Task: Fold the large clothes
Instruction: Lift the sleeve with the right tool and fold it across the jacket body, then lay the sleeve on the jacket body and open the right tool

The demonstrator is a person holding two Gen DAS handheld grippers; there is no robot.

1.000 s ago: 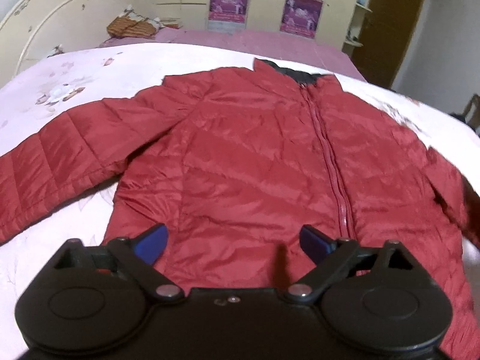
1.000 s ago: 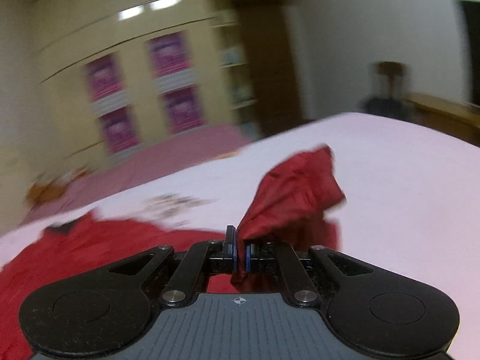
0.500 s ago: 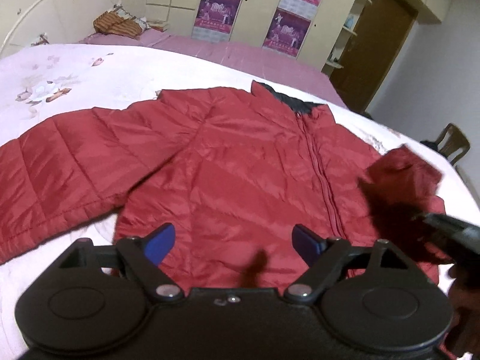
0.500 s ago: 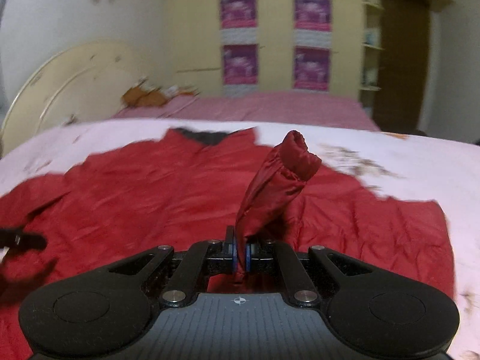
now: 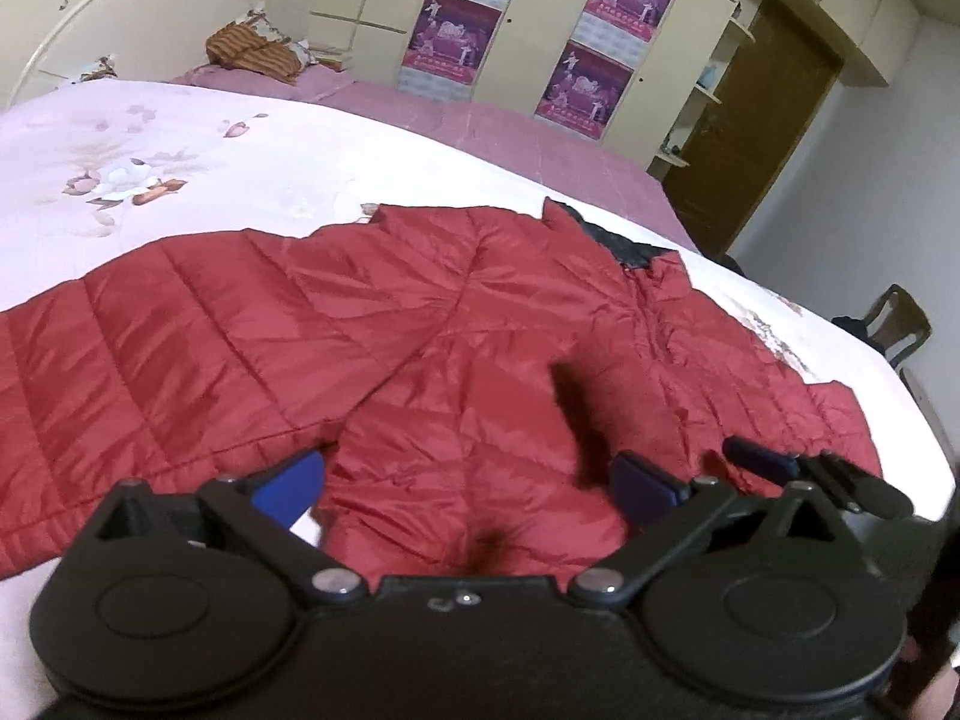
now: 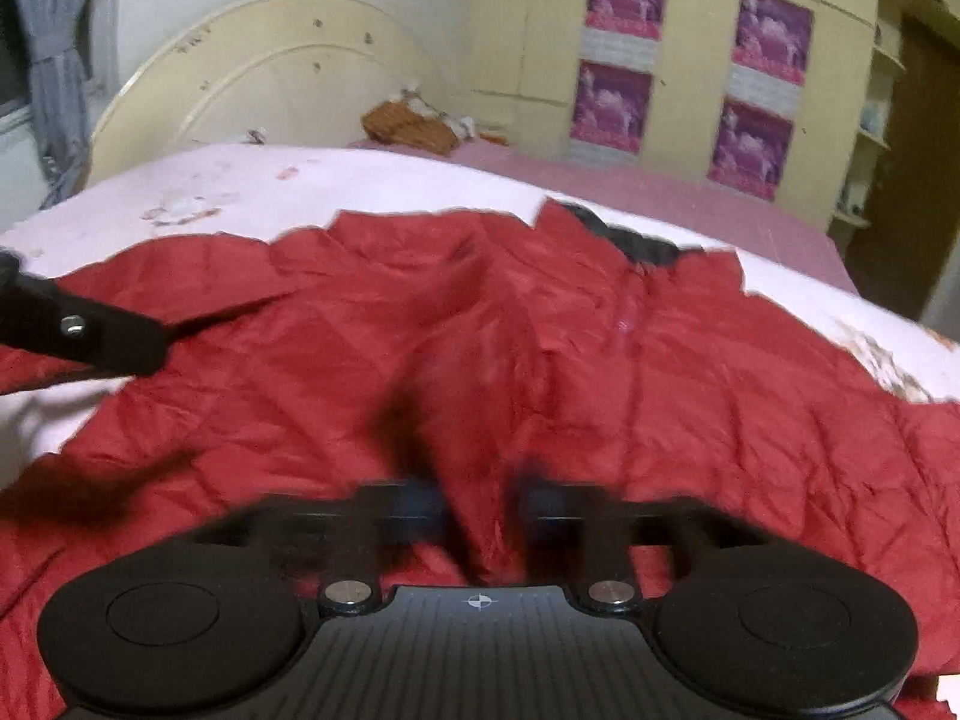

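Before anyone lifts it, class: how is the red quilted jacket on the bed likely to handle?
The red jacket is probably floppy: its folded-in sleeve lies slumped and creased. Its puffy quilting suggests it is light for its size. The shiny fabric may slip between pads.

We are in a home bedroom. We identify it by the bed [image 5: 252, 138], arched headboard [image 6: 270, 78] and built-in wardrobe [image 5: 540, 18] with posters [image 6: 624, 48].

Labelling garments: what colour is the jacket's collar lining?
Dark, black or near it, inside the red jacket collar lining. Clearest in the left wrist view.
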